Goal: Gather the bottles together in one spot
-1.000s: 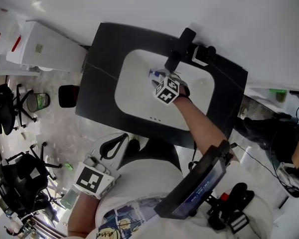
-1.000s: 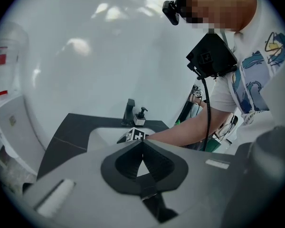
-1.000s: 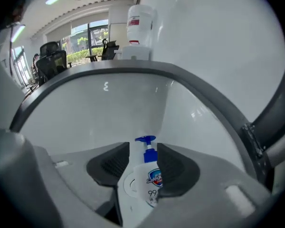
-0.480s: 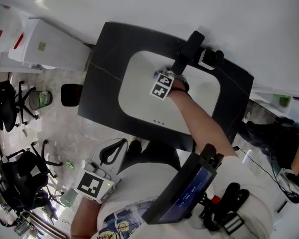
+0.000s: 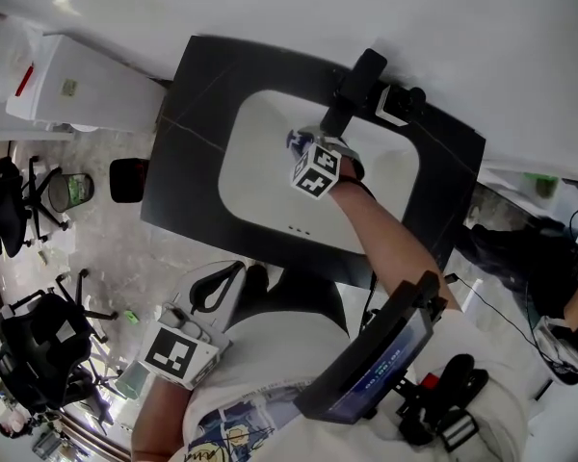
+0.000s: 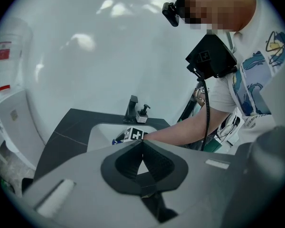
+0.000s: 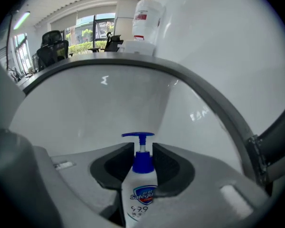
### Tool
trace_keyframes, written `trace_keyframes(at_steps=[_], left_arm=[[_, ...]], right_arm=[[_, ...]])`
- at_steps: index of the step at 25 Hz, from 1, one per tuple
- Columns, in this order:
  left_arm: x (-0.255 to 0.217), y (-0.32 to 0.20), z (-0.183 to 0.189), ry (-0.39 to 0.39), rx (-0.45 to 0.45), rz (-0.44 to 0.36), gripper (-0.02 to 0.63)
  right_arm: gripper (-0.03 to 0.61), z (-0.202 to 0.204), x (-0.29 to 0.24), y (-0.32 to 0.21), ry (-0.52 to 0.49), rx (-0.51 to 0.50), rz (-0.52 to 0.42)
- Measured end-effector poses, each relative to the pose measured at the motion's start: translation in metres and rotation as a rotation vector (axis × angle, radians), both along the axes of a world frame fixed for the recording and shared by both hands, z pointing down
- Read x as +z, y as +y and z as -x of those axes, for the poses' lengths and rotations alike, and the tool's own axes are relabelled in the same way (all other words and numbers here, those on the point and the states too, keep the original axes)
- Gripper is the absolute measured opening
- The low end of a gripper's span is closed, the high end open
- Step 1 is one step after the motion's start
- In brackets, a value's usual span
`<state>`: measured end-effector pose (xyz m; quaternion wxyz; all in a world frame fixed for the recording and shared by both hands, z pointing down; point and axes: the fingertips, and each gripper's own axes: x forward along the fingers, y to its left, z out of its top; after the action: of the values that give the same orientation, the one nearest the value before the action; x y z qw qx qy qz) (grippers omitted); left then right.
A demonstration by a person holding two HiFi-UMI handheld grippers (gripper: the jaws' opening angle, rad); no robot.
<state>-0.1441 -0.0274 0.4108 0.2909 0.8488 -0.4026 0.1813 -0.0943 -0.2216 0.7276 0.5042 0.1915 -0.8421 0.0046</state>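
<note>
A white pump bottle (image 7: 141, 184) with a blue pump head stands between the jaws of my right gripper (image 7: 142, 151). The jaws have just been closing and their pads now press on the bottle's shoulders. In the head view the right gripper (image 5: 303, 150) reaches down into the white sink basin (image 5: 255, 186), just in front of the black tap (image 5: 352, 89), and the bottle's blue top (image 5: 295, 142) shows beyond its marker cube. My left gripper (image 6: 142, 144) hangs low by my body, shut and empty, and shows again at the lower left of the head view (image 5: 226, 275).
The basin is set in a black counter (image 5: 188, 162). A small pump dispenser (image 5: 395, 104) stands beside the tap at the wall. A white cabinet (image 5: 77, 89), a dark bin (image 5: 128, 183) and office chairs (image 5: 10, 200) are on the floor to the left.
The right gripper has stayed in the basin at the bottle, shifting only slightly. The left gripper has kept its place.
</note>
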Motion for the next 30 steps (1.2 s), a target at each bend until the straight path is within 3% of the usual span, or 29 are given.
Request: trace_keyframes(at_steps=[9, 16, 30], left_arm=[[-0.005, -0.007, -0.026, 0.025, 0.082, -0.011, 0.003], [-0.007, -0.010, -0.044, 0.038, 0.155, -0.022, 0.003], [-0.021, -0.015, -0.082, 0.057, 0.285, -0.052, 0.003]], right_arm=[[0.117, -0.014, -0.059, 0.010, -0.213, 0.127, -0.067], [0.117, -0.048, -0.077, 0.015, -0.332, 0.268, -0.092], [0.117, -0.116, -0.139, 0.028, -0.477, 0.489, -0.155]])
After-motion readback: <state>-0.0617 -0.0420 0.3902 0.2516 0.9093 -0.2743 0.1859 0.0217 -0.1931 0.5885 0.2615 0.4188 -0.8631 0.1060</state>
